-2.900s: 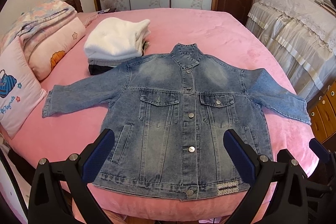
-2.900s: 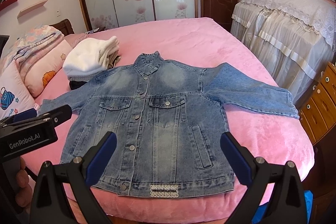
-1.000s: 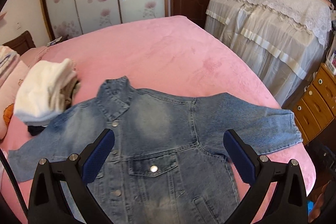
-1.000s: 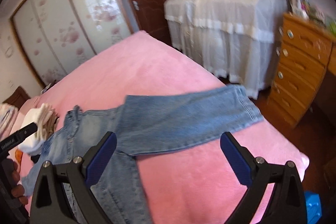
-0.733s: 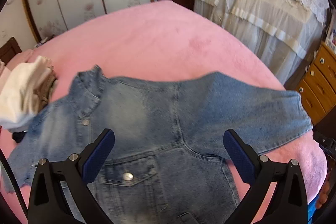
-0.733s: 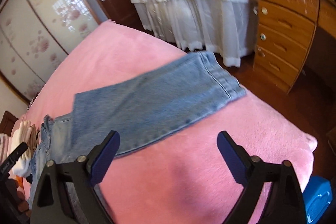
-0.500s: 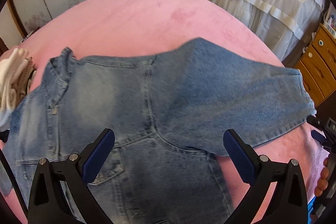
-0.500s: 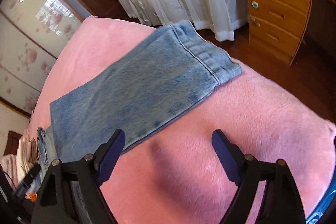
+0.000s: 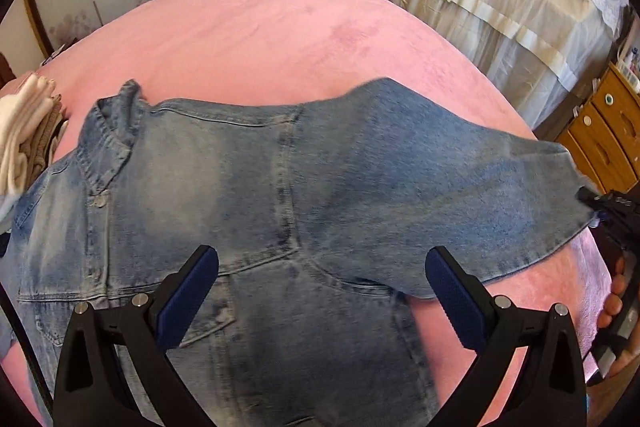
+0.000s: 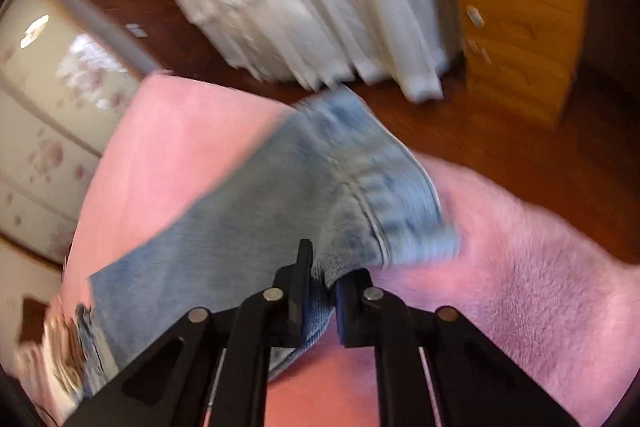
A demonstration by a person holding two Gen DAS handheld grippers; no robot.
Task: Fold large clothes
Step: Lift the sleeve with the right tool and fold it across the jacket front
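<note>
Denim sleeve (image 10: 320, 195), clamped near its cuff by the right gripper (image 10: 322, 287), may slip free if tugged, while the left gripper (image 9: 320, 291) gapes above.

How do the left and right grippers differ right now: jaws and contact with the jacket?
The left gripper has its jaws wide apart; the right gripper has its jaws shut. The left gripper holds nothing and hovers over the denim jacket near the armpit seam; the right gripper pinches the jacket sleeve near its cuff. Both have black frames and blue pads, over the pink bed.
</note>
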